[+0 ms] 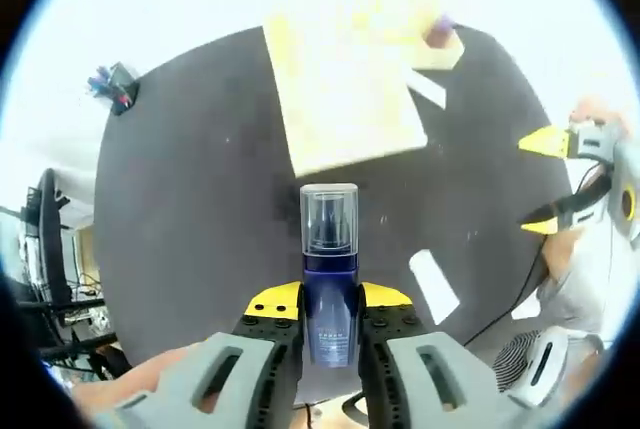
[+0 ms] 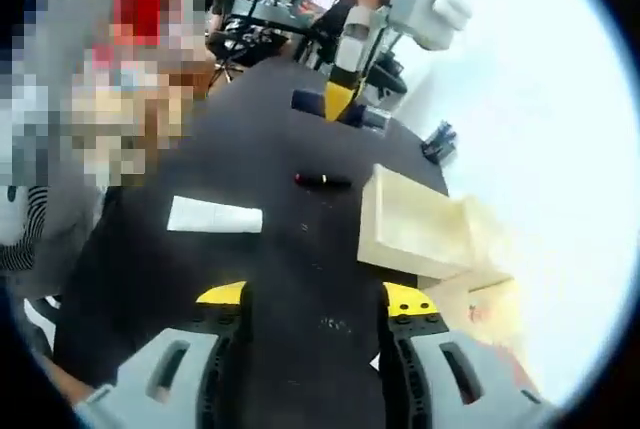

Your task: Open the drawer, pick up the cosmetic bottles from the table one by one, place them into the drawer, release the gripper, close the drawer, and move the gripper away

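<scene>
Between your left gripper (image 1: pixel 330 311) jaws stood the blue cosmetic bottle (image 1: pixel 330 279), clamped upright, wooden drawer box (image 1: pixel 345 89) straight ahead across the table (image 1: pixel 180 209); your right gripper (image 2: pixel 315 301) hung open, empty.

A round black table (image 1: pixel 190 199) stands against bright white surroundings, with dark office chairs (image 1: pixel 48 239) beside it.

Upright blue cosmetic bottle (image 1: pixel 330 279), clear-capped, near the open wooden drawer (image 1: pixel 345 84).
</scene>
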Demonstrator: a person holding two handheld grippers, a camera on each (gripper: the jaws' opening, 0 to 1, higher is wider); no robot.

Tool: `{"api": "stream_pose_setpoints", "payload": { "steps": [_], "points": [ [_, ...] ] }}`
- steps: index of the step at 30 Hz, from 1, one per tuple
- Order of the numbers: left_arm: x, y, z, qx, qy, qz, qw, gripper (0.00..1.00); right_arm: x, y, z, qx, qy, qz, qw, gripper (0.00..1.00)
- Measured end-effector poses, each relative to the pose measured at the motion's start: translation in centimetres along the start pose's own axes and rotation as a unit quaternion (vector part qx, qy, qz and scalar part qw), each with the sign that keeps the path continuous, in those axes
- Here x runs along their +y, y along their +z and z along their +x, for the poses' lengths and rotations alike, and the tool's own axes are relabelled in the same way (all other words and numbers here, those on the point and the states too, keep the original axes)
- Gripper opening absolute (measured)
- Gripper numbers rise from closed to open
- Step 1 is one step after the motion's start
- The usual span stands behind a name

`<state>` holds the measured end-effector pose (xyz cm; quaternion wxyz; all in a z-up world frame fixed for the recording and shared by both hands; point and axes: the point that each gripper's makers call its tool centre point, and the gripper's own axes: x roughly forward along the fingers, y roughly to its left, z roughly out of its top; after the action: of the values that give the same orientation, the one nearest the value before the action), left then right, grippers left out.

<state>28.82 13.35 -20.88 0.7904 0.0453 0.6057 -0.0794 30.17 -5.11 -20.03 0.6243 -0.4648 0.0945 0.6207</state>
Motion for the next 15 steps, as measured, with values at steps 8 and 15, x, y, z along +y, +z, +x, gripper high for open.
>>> {"api": "stream_pose_setpoints", "payload": {
  "steps": [8,15],
  "points": [
    [-0.6,3.7,0.4,-0.013,-0.003,0.004,0.9999,0.15,-2.1,-0.5,-0.1,-0.007,-0.049,0.023,0.9985,0.48],
    [-0.9,6.8,1.4,-0.02,-0.004,0.0,0.9998,0.15,-3.7,-2.5,-0.1,0.016,-0.075,0.045,0.9961,0.49]
  ]
}}
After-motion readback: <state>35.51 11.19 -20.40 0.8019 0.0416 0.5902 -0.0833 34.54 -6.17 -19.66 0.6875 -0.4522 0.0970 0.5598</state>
